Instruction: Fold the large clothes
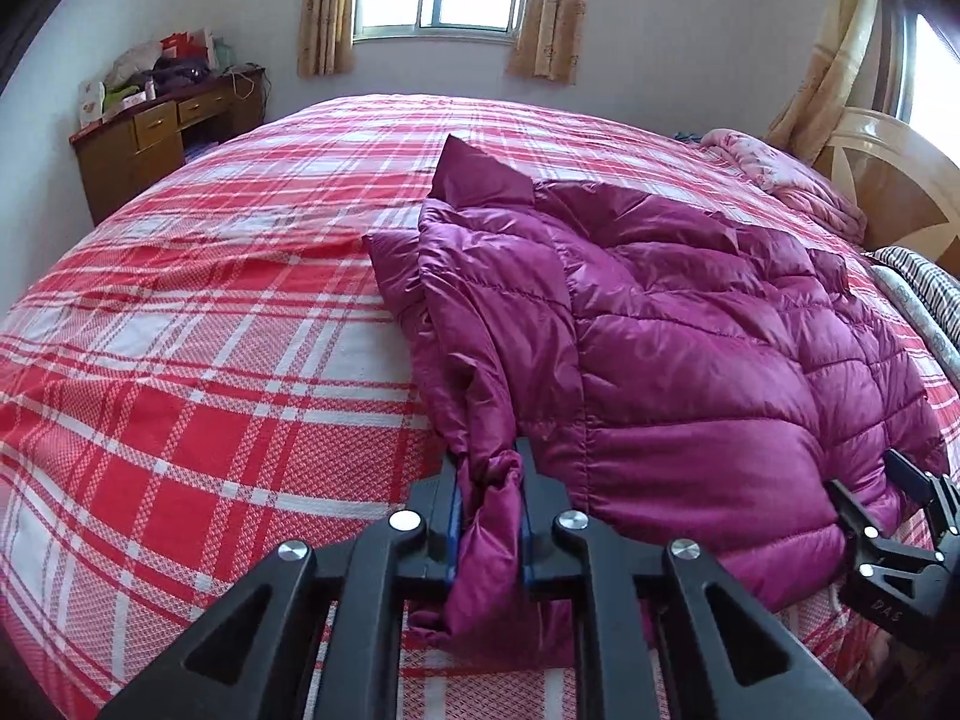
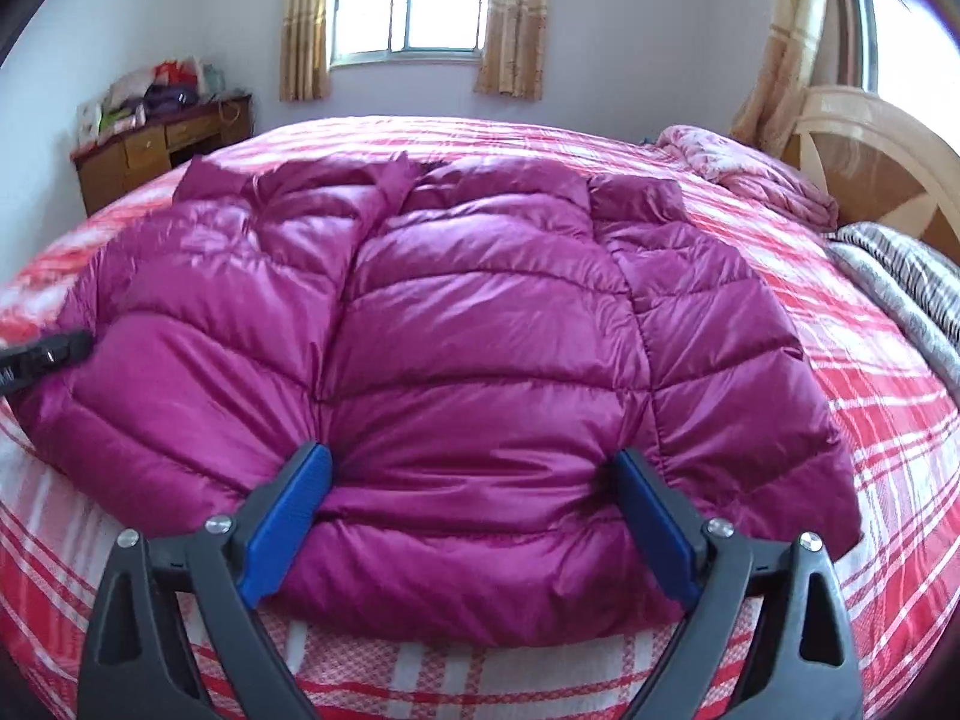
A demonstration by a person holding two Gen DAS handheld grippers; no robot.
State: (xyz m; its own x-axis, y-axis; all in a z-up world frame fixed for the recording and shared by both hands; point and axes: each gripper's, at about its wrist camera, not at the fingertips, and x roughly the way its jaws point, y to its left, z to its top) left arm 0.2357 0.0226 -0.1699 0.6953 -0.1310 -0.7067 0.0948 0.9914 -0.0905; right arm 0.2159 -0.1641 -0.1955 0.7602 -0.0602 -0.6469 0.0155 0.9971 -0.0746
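Magenta puffer jacket [image 2: 456, 360] lies spread on the bed [image 1: 180, 360], red-and-white plaid cover, hem toward the near edge.

Left wrist view: left gripper [image 1: 489, 516] has its fingers [image 1: 451, 510] closed on a bunched fold of the jacket's near left edge, fabric squeezed between the blue pads and hanging below them. Only this view shows that grip. Right gripper [image 1: 900, 516] appears here at the right edge, at the jacket's near right hem, cut off by the frame.

Right wrist view: right gripper [image 2: 474, 510] has its fingers [image 2: 288, 516] spread wide, straddling the near hem, both blue pads against the puffy fabric; whether they press on it is hard to tell. Only this view shows the whole jacket front, with the collar at the far side and both sleeves folded in. Left gripper [image 2: 54, 354] shows only as a black tip at the left edge; its grip is hidden there.

Far left: wooden desk [image 1: 138, 144], clutter on its surface too small to identify. Far right: pink quilt [image 2: 750, 180], striped blanket [image 2: 900, 276], headboard [image 2: 870, 138] cut off. Window [image 2: 408, 0] overexposed.
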